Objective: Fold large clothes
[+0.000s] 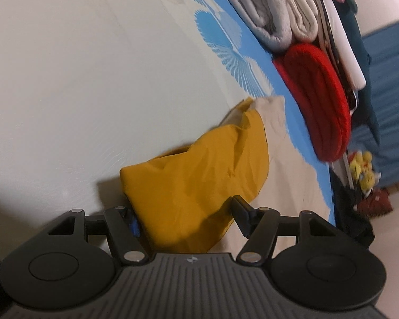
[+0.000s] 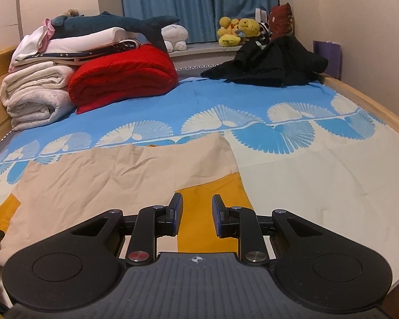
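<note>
A large beige and mustard-yellow garment (image 2: 114,178) lies spread flat on the bed, its beige body to the left and a yellow part (image 2: 212,204) running toward me. My right gripper (image 2: 197,215) is open just above that yellow part, a finger on each side, holding nothing. In the tilted left wrist view, a bunched yellow fold of the garment (image 1: 199,180) sits between the wide-spread fingers of my left gripper (image 1: 185,214). The left finger is mostly hidden behind the cloth. The jaws do not press the cloth.
The bed has a blue and white fan-patterned sheet (image 2: 279,133) and a wooden frame (image 2: 372,101). A red blanket (image 2: 125,77) and folded white blankets (image 2: 37,95) are stacked at the back left. A black garment (image 2: 271,63) lies at the back right. Plush toys (image 2: 239,30) sit by the curtain.
</note>
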The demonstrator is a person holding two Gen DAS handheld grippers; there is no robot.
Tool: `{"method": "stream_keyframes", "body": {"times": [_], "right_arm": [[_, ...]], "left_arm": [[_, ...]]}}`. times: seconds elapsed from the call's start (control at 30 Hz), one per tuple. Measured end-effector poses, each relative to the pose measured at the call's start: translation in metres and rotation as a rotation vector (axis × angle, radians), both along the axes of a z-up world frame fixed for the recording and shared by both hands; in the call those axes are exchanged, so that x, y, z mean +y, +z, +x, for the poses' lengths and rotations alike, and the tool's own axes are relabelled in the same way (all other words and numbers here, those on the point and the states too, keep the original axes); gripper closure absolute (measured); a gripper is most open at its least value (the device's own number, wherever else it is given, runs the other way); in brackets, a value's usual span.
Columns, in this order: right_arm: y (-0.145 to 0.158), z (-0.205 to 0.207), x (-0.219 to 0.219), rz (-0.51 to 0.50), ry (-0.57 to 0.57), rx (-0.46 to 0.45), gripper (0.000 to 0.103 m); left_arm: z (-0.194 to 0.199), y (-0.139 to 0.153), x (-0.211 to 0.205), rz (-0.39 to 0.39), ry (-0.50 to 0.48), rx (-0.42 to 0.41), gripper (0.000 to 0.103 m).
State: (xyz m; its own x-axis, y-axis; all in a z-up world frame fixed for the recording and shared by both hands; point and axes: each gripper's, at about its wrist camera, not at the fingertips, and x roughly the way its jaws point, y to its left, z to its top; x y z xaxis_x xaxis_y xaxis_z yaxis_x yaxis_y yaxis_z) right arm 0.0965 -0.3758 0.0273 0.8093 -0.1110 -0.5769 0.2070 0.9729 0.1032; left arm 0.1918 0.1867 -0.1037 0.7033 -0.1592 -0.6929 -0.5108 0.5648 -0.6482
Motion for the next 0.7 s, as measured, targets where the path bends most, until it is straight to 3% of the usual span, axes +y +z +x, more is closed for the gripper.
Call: {"method": "stream_keyframes", "body": {"times": [0.1, 0.17, 0.27, 0.5, 0.63, 0.7], "right_arm": [[-0.001, 0.002, 0.002, 0.0, -0.001, 0.009, 0.078], [-0.002, 0.003, 0.005, 0.002, -0.004, 0.014, 0.078], [-0.002, 0.006, 0.01, 0.008, -0.003, 0.019, 0.078], [-0.007, 0.019, 0.04, -0.016, 0.039, 0.039, 0.078], [-0.007, 0.026, 0.058, -0.016, 0.069, 0.046, 0.078], [-0.005, 0.028, 0.065, -0.002, 0.083, 0.04, 0.078]], "left_arm": [[0.004, 0.001, -0.001, 0.011, 0.008, 0.015, 0.048], [0.002, 0.004, 0.0, 0.013, 0.001, 0.013, 0.071], [0.002, 0.016, -0.002, 0.037, -0.031, -0.016, 0.085], [-0.008, 0.055, -0.001, 0.084, -0.111, -0.09, 0.092], [-0.01, 0.092, -0.007, 0.207, -0.192, -0.109, 0.093], [-0.011, 0.111, -0.002, 0.189, -0.213, -0.096, 0.094]]}}
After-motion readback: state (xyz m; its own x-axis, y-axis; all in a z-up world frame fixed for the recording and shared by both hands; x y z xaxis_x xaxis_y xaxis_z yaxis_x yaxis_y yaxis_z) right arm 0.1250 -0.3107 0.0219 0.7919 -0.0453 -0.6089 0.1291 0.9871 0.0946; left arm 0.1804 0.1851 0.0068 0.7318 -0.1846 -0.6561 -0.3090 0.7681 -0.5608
